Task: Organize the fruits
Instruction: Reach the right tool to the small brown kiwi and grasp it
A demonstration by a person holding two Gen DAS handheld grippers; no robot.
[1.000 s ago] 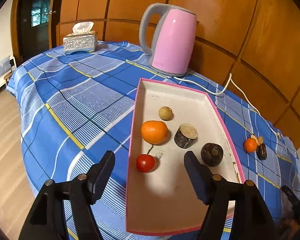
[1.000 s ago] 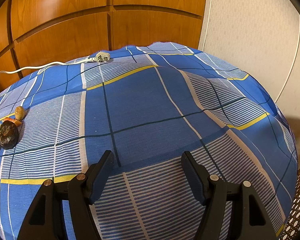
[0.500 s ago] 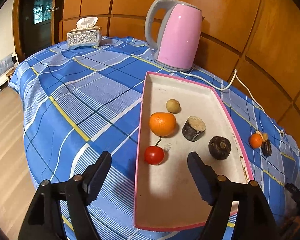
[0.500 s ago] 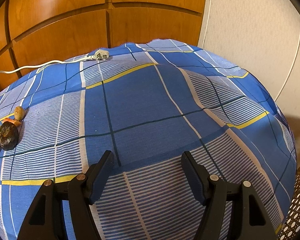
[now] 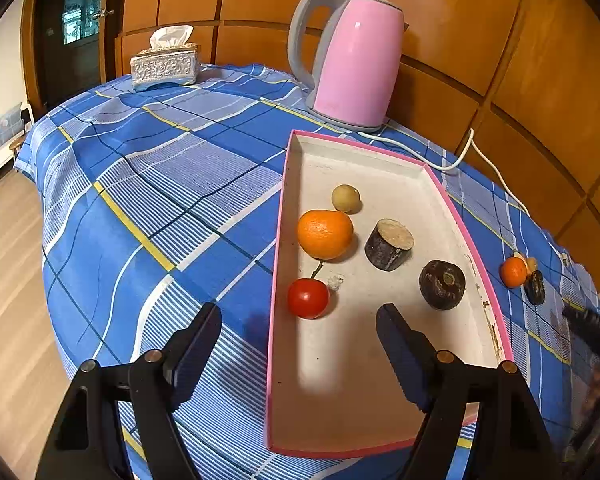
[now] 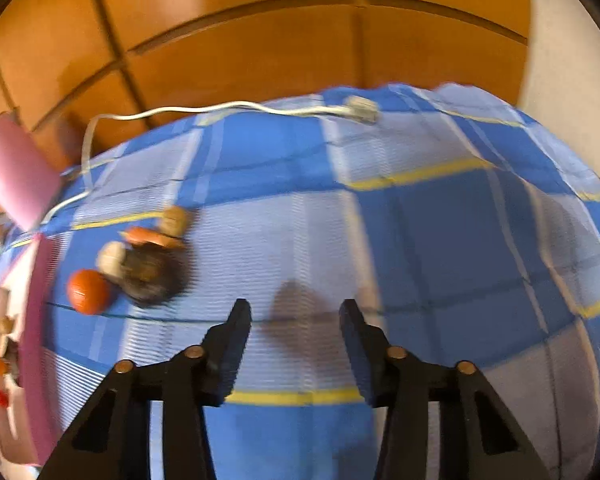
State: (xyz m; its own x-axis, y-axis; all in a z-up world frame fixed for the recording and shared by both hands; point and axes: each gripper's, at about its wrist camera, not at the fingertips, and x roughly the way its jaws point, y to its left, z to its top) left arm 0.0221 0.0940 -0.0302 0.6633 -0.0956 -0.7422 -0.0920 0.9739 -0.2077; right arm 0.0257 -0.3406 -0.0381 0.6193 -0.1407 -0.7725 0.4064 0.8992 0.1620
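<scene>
A pink-rimmed tray [image 5: 404, 160] lies on the blue plaid tablecloth and holds an orange [image 5: 325, 233], a red cherry tomato [image 5: 308, 298], a small tan fruit [image 5: 345, 198], a dark cut stump piece [image 5: 389, 243] and a dark round fruit [image 5: 442, 284]. My left gripper [image 5: 300, 330] hovers open over the tray's near left rim, holding nothing. To the tray's right, loose fruits lie on the cloth: a small orange [image 6: 88, 291], a dark fruit [image 6: 148, 274] and a tan one [image 6: 174, 220]. My right gripper [image 6: 295, 318] hangs over bare cloth right of them, jaws closing on nothing.
A pink electric kettle [image 5: 356, 60] stands behind the tray, its white cord [image 6: 204, 110] trailing along the table's far edge to a plug [image 6: 362, 109]. A silver tissue box [image 5: 165, 65] sits far left. Wooden wall panels back the table; floor lies left.
The right wrist view has swung left, bringing the loose fruits, tray edge and kettle into it, and its jaws have narrowed. The left gripper's jaws have widened slightly and it has barely shifted.
</scene>
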